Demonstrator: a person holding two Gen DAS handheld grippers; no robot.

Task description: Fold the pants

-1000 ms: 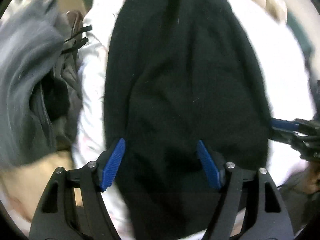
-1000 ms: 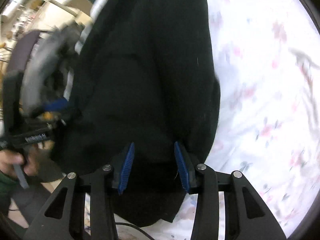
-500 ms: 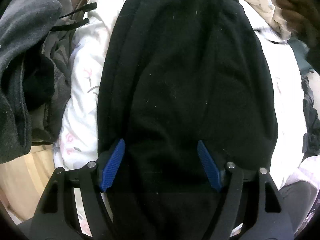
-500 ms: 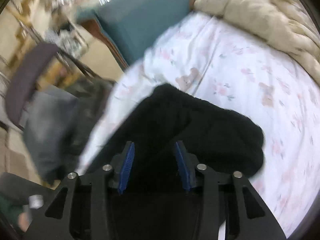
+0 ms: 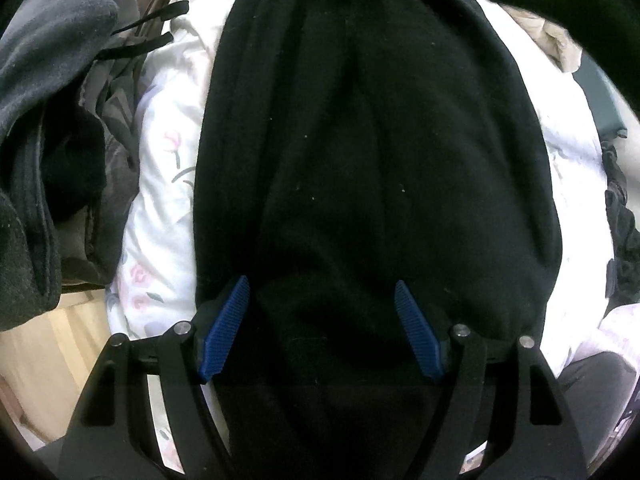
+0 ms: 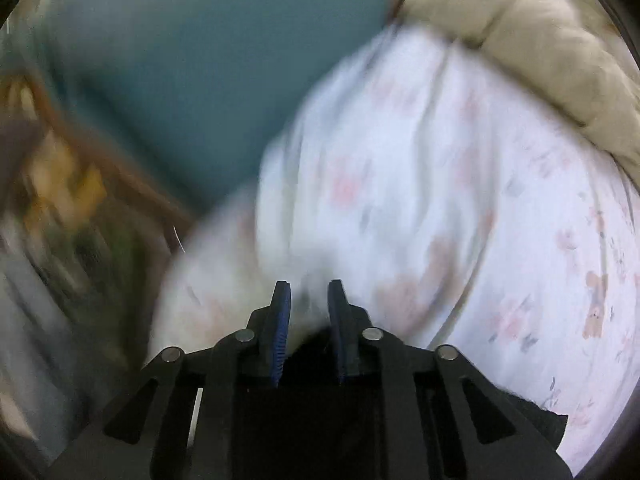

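Black pants point(image 5: 372, 152) spread flatter; right tool point(image 6: 306, 292) closing, moved off.

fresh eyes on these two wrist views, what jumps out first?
The black pants fill the middle of the left wrist view, lying on a white floral sheet, with the left gripper spread wide over their near end. A heap of dark grey clothes sits at the left edge. The right wrist view is motion-blurred: the right gripper, jaws closing and nothing seen between the tips, faces the sheet and a beige quilt at upper right.
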